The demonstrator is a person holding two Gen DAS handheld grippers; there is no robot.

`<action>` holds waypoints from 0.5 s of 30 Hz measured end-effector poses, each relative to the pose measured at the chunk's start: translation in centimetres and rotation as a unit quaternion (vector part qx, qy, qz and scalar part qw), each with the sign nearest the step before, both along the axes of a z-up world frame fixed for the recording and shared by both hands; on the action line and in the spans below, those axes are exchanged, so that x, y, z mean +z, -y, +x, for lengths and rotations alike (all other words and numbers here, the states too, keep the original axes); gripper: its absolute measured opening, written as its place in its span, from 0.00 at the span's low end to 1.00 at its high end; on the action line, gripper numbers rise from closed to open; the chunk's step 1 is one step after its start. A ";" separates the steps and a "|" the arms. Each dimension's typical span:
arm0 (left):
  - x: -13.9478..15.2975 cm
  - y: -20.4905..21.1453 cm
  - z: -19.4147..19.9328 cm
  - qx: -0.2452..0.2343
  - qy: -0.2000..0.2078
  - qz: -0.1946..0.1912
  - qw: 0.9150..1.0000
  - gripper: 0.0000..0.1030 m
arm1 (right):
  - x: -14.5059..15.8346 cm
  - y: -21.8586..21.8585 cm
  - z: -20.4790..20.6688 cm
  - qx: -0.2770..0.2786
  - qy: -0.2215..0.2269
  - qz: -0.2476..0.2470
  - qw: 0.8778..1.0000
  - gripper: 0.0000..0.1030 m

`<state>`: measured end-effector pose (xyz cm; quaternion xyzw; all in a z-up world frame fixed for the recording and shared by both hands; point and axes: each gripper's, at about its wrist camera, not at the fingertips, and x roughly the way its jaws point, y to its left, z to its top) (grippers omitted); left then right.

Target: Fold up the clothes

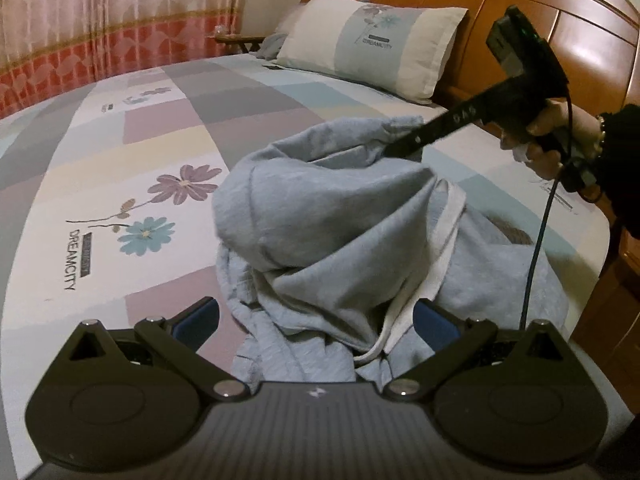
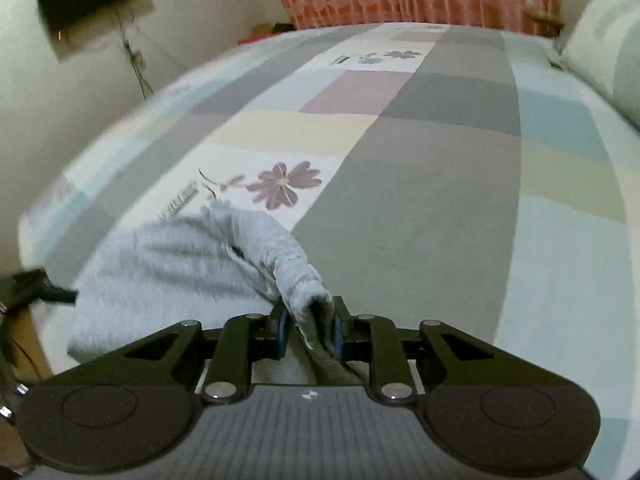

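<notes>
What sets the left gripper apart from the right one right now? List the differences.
The left gripper is open, its fingers spread either side of the grey garment; the right gripper is shut on a bunched edge of it. The left sits low over the heap near the bed's edge; the right holds its fold lifted off the bed, seen from the left wrist. Both are the same black tool with blue pads.

We find the bed (image 2: 420,184) bare far and left; garment heap (image 1: 340,232) near, pillow (image 1: 372,40) far right block passage.
</notes>
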<state>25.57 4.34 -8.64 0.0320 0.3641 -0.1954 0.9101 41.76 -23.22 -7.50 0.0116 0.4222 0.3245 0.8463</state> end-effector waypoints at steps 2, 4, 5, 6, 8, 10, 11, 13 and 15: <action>-0.4 0.1 0.4 -0.003 -0.006 0.001 1.000 0.99 | 0.0 0.1 0.0 -0.001 0.005 0.001 1.000 0.24; -0.7 0.3 0.7 -0.003 -0.010 0.004 1.000 0.99 | -0.3 -0.2 0.8 -0.011 0.012 -0.016 1.000 0.20; -0.8 0.3 0.9 -0.003 -0.011 0.006 1.000 0.99 | -0.5 -0.6 1.6 -0.020 0.016 -0.032 0.999 0.19; -0.8 0.4 1.0 -0.005 -0.011 0.008 1.000 0.99 | -0.7 -0.9 2.3 -0.029 0.019 -0.047 0.998 0.19; -0.8 0.4 1.3 -0.006 -0.009 0.008 1.000 0.99 | -1.0 -0.5 3.7 -0.057 0.014 -0.051 0.997 0.18; -0.9 0.4 1.5 -0.007 -0.008 0.009 1.000 0.99 | -1.5 -0.2 5.5 -0.081 0.013 -0.064 0.995 0.18; -0.9 0.4 1.6 -0.006 -0.009 0.010 1.000 0.99 | -1.8 0.0 6.4 -0.090 0.013 -0.078 0.993 0.18; -1.0 0.5 1.8 -0.007 -0.008 0.012 1.000 0.99 | -2.6 0.2 8.2 -0.111 0.010 -0.118 0.987 0.18; -1.1 0.4 2.1 -0.007 -0.009 0.014 1.000 0.99 | -3.2 0.7 9.8 -0.133 0.002 -0.141 0.981 0.18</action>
